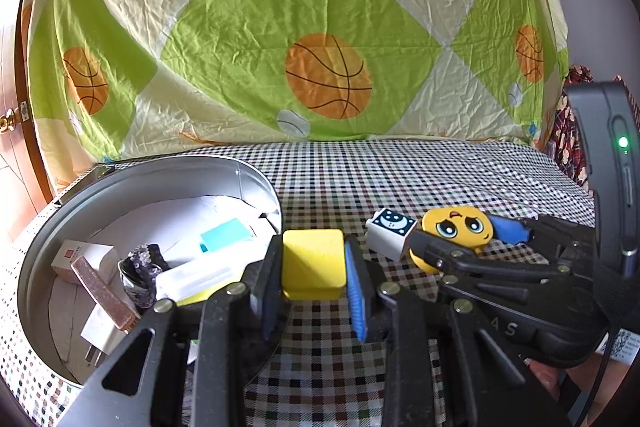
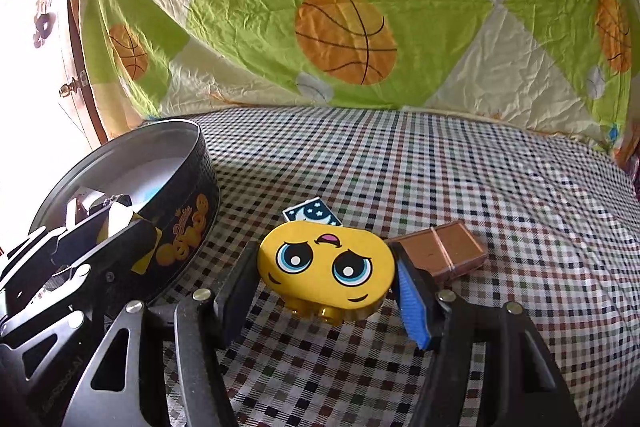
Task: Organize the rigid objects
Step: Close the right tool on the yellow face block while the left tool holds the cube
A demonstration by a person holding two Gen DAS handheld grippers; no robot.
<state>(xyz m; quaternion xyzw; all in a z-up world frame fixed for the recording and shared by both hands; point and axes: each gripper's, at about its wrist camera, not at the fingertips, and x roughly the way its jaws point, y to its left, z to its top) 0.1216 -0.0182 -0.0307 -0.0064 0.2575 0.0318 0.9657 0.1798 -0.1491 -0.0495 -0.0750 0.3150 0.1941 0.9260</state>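
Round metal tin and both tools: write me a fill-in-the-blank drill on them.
1. The left tool is shut on a plain ____ block.
2. The right tool grips a yellow toy block printed with a ____.
3. The round metal tin is ____ of the face block in the right wrist view.

Missing: yellow; face; left

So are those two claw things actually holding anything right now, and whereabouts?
Yes, both. The left gripper clamps the yellow block by its two sides. The right gripper's fingers pinch the yellow face toy at its two ends.
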